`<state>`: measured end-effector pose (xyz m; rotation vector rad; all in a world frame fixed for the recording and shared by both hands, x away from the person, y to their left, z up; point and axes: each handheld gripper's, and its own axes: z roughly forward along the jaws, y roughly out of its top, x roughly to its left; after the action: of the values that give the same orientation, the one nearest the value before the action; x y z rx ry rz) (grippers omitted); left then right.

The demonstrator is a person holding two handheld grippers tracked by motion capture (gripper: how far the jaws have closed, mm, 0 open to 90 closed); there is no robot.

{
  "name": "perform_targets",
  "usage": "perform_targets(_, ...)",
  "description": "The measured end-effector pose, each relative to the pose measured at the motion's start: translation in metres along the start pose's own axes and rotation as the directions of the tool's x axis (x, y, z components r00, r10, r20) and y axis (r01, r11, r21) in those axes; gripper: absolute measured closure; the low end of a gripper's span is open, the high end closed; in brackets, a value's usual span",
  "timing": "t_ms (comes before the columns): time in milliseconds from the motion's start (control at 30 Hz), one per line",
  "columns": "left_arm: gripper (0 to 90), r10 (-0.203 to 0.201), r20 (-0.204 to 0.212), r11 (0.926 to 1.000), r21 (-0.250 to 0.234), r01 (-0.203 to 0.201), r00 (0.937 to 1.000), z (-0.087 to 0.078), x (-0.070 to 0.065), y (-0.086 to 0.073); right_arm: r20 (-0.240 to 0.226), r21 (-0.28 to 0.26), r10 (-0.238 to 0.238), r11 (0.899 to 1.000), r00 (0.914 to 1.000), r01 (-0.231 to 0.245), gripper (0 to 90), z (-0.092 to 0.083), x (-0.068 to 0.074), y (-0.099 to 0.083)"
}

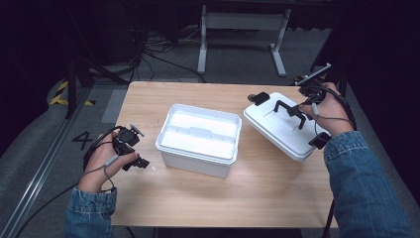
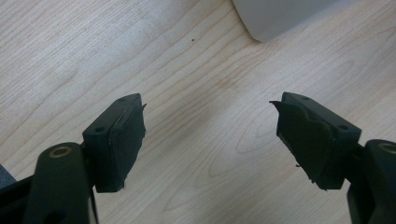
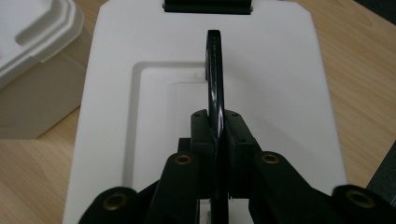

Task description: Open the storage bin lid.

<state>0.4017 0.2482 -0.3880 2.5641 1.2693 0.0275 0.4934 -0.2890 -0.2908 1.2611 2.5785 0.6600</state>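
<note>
Jaws of the right gripper (image 1: 298, 110) clamp the black plastic handle (image 1: 288, 110) of the flat white plastic lid (image 1: 277, 130) (high view), lid tilted beside the open white plastic box (image 1: 198, 148) on the wooden table (image 1: 198, 203). Left gripper (image 2: 210, 135) view: jaws released, apart above bare wood. Right gripper view: pads (image 3: 238, 135) pinch the handle (image 3: 215, 70).

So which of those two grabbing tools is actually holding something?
The right gripper, at the table's far right: its fingers are clamped on the black handle of the white plastic lid. The left gripper stands open over bare wooden table.
</note>
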Motion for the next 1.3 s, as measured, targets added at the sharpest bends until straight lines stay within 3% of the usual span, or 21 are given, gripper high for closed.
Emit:
perform_targets(267, 24.5, -0.004, 0.000, 1.0000, -0.002, 0.004, 1.0000, 0.000, 0.000, 0.000, -0.003, 0.020, 0.046, 0.999, 0.9989, -0.046, 84.4, 0.033, -0.013, -0.023)
perform_targets(633, 24.5, -0.001, 0.000, 1.0000, 0.004, 0.001, 1.0000, 0.002, 0.000, 0.000, -0.028, 0.042, 0.090, 0.995, 0.9956, -0.089, 84.4, 0.065, -0.020, -0.046)
perform_targets(1300, 24.5, 0.002, 0.000, 1.0000, 0.009, -0.002, 1.0000, 0.003, 0.000, 0.000, -0.068, 0.051, 0.132, 0.990, 0.9889, -0.129, 84.2, 0.087, -0.027, -0.068)
